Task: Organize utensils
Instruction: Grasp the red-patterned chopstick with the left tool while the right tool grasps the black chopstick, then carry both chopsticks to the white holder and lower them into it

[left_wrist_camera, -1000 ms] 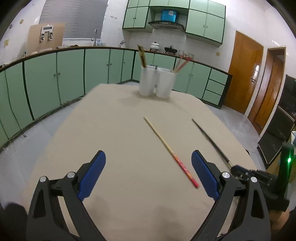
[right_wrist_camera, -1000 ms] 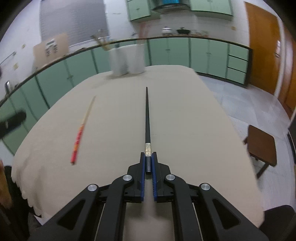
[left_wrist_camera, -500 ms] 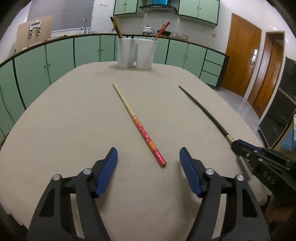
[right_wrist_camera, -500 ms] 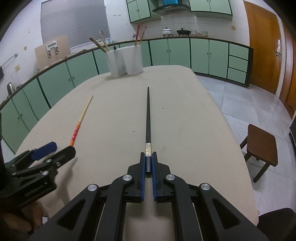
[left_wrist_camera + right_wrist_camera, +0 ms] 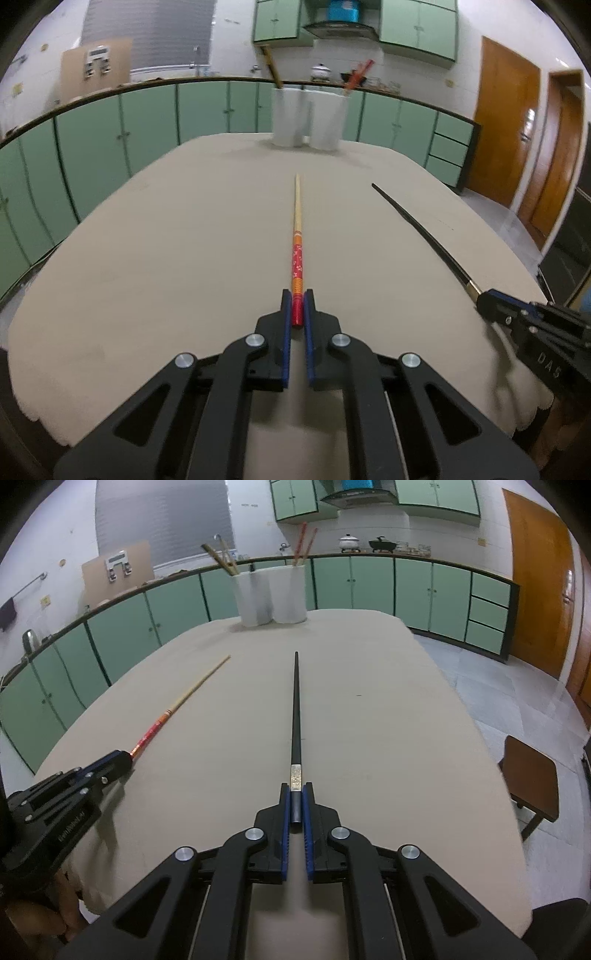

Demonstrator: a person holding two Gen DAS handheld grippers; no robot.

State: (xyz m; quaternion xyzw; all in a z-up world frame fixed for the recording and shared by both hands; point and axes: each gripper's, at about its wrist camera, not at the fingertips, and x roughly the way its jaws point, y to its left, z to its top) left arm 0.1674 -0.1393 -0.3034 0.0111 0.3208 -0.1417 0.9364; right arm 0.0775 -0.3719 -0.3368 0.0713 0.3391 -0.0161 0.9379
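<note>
Nearest the cameras, a table [image 5: 147, 258] draped in a beige cloth with a scalloped hem fills both wrist views. At its near edge the left gripper [image 5: 297, 308] has its blue pads pressed together on the red butt end of a red-and-orange patterned wooden chopstick [image 5: 296, 236], whose pale tip runs straight away along the cloth. Beside it to the right, the right gripper [image 5: 295, 799] is likewise clamped on the thick end of a black chopstick [image 5: 294, 709] with a silvery band just ahead of the pads; it too points away toward the far end. Both grippers angle downward at the tabletop, side by side and apart. At the far end of the table stand two white holder cups [image 5: 271, 594], touching each other, with brown sticks leaning out of the left cup and red ones out of the right. Beyond, green base cabinets [image 5: 369, 587] run under a dark counter with a white pot [image 5: 349, 542] and a black wok on it, green wall cupboards hang above, and a brown wooden door [image 5: 539, 576] is at right. A low brown stool [image 5: 532, 775] sits on the tiled floor.
</note>
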